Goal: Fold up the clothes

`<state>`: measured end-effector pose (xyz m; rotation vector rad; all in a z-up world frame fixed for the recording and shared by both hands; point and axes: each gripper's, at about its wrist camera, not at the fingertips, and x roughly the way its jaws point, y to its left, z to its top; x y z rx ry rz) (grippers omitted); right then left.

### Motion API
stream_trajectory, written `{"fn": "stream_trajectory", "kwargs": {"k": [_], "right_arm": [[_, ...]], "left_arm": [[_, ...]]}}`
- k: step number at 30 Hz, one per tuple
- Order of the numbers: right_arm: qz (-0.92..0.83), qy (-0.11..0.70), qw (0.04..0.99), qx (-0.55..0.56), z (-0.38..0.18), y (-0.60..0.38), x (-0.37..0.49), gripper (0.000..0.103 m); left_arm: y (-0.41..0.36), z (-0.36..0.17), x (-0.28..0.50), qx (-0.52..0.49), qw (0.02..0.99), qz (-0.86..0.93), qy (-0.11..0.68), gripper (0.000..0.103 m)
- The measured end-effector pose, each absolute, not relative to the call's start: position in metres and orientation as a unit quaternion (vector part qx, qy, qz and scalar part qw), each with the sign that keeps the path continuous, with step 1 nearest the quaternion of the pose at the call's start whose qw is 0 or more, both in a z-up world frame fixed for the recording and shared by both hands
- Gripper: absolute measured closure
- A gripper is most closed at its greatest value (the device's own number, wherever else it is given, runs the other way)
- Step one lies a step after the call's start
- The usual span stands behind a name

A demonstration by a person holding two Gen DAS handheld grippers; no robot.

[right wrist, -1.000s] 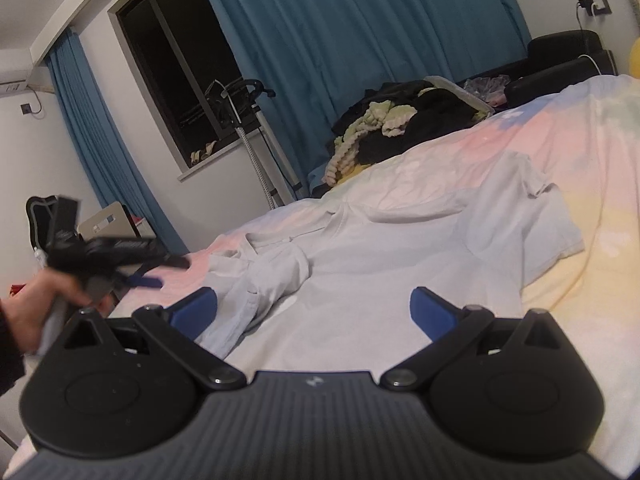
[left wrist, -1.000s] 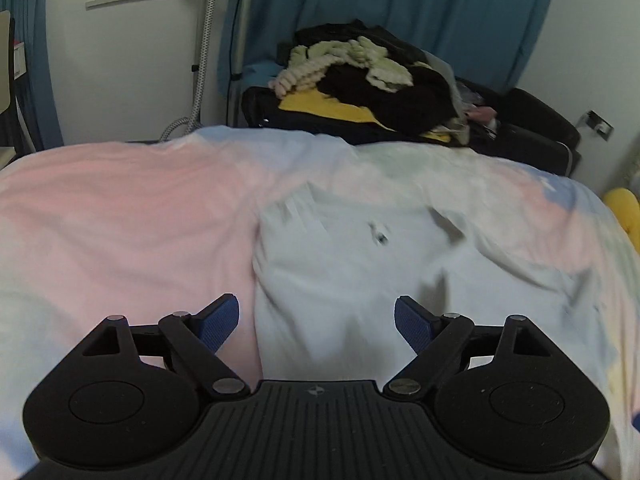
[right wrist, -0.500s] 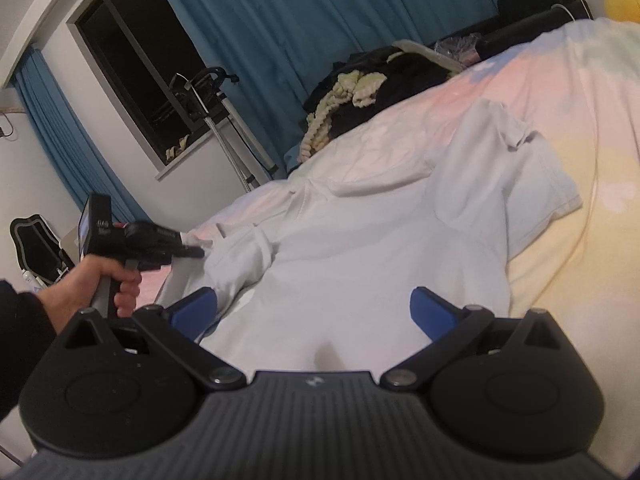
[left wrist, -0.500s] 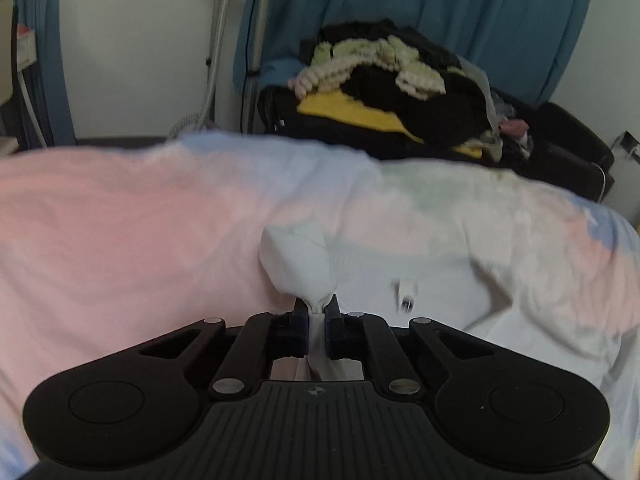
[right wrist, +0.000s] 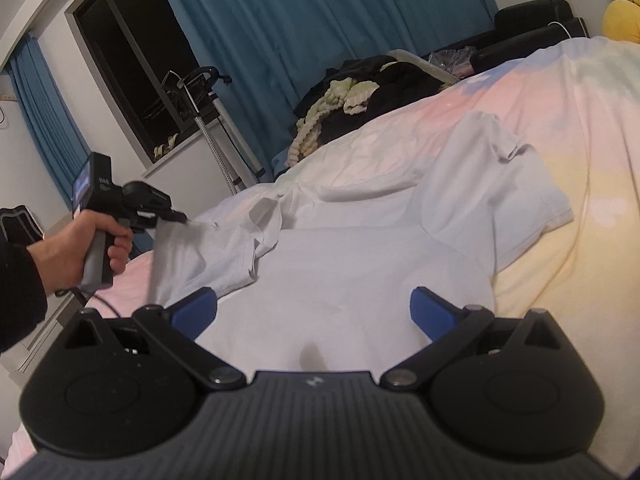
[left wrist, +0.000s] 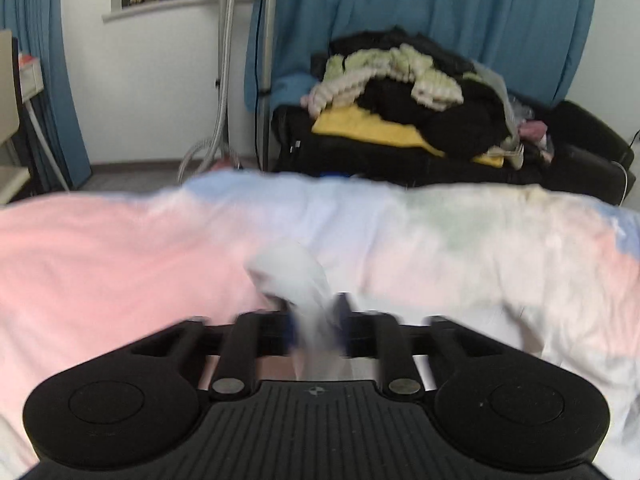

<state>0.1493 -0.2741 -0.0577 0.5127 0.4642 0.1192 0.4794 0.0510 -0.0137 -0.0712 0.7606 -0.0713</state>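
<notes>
A white T-shirt (right wrist: pixel 360 264) lies spread on the pastel bedspread (right wrist: pixel 580 120). In the right wrist view a hand holds my left gripper (right wrist: pixel 178 217) at the left, with the shirt's left sleeve drawn up to its tip. The left wrist view is blurred: a bunch of the white shirt (left wrist: pixel 292 276) fills the narrow gap between the blue pads of the left gripper (left wrist: pixel 316 328), whose jaws are opening. My right gripper (right wrist: pixel 312 308) is open just above the shirt's body, with nothing between its fingers.
A pile of dark, yellow and cream clothes (left wrist: pixel 400 100) sits on a black couch beyond the bed. A steamer stand (left wrist: pixel 224 80) rises by the window and blue curtains. A yellow plush toy (right wrist: pixel 624 16) is at the far right.
The left gripper closed on the shirt's sleeve edge and lifted it toward the left; its pads now stand slightly wider. The right gripper dipped a little over the shirt and stayed open.
</notes>
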Motion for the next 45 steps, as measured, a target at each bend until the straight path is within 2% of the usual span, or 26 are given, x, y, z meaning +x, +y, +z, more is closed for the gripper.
{"fn": "stream_trajectory", "kwargs": {"k": [1,2,6,11,16,20,24,27,31,37,38,39,40,41,42,43,44,45], "right_arm": [[0.061,0.228,0.939,0.249,-0.058,-0.273,0.150,0.000],[0.065,0.229,0.939,0.248,-0.059,-0.272,0.151,0.000],[0.079,0.225,0.940,0.243,-0.056,-0.268,0.152,0.000],[0.114,0.218,0.938,0.244,-0.048,-0.261,0.144,0.000],[0.148,0.207,0.928,0.271,-0.035,-0.257,0.126,0.000],[0.168,0.217,0.924,0.268,-0.027,-0.247,0.107,0.000],[0.190,0.227,0.914,0.278,-0.023,-0.238,0.094,0.000],[0.201,0.242,0.901,0.299,-0.022,-0.229,0.109,0.001],[0.209,0.284,0.880,0.320,-0.033,-0.209,0.167,0.004],[0.153,0.318,0.848,0.396,-0.069,-0.183,0.272,0.009],[0.140,0.322,0.843,0.408,-0.077,-0.180,0.286,0.011],[0.127,0.322,0.842,0.414,-0.083,-0.177,0.298,0.012],[0.116,0.314,0.846,0.415,-0.085,-0.175,0.306,0.015],[0.111,0.304,0.850,0.415,-0.085,-0.172,0.313,0.025],[0.108,0.298,0.855,0.411,-0.084,-0.170,0.318,0.035],[0.106,0.294,0.859,0.404,-0.081,-0.169,0.323,0.067],[0.098,0.291,0.866,0.394,-0.078,-0.167,0.326,0.094],[0.084,0.282,0.875,0.384,-0.072,-0.168,0.327,0.098]], "left_arm": [[0.056,-0.014,0.471,-0.041,0.928,-0.032,0.370,0.038],[0.059,-0.011,0.457,-0.046,0.931,-0.035,0.361,0.036],[0.067,0.014,0.385,-0.042,0.931,-0.068,0.357,0.035],[0.056,0.039,0.249,-0.011,0.929,-0.093,0.359,0.035],[0.037,0.031,0.129,-0.014,0.934,-0.110,0.340,0.035],[0.023,0.008,0.065,-0.045,0.938,-0.112,0.324,0.033],[0.000,-0.013,0.030,0.022,0.934,-0.114,0.338,0.033],[0.000,-0.031,0.026,0.031,0.923,-0.113,0.368,0.034],[0.006,-0.049,0.033,0.028,0.911,-0.119,0.393,0.040],[0.016,-0.065,0.046,0.007,0.902,-0.149,0.405,0.040],[0.016,-0.068,0.050,0.008,0.900,-0.153,0.408,0.042],[0.017,-0.069,0.051,0.009,0.901,-0.157,0.405,0.053],[0.019,-0.069,0.052,0.008,0.901,-0.162,0.402,0.063],[0.022,-0.070,0.053,0.001,0.900,-0.168,0.401,0.069],[0.027,-0.070,0.055,-0.009,0.898,-0.175,0.403,0.079],[0.031,-0.070,0.055,-0.020,0.896,-0.183,0.404,0.090],[0.035,-0.069,0.055,-0.031,0.894,-0.194,0.403,0.095],[0.039,-0.065,0.052,-0.042,0.892,-0.207,0.400,0.097]]}}
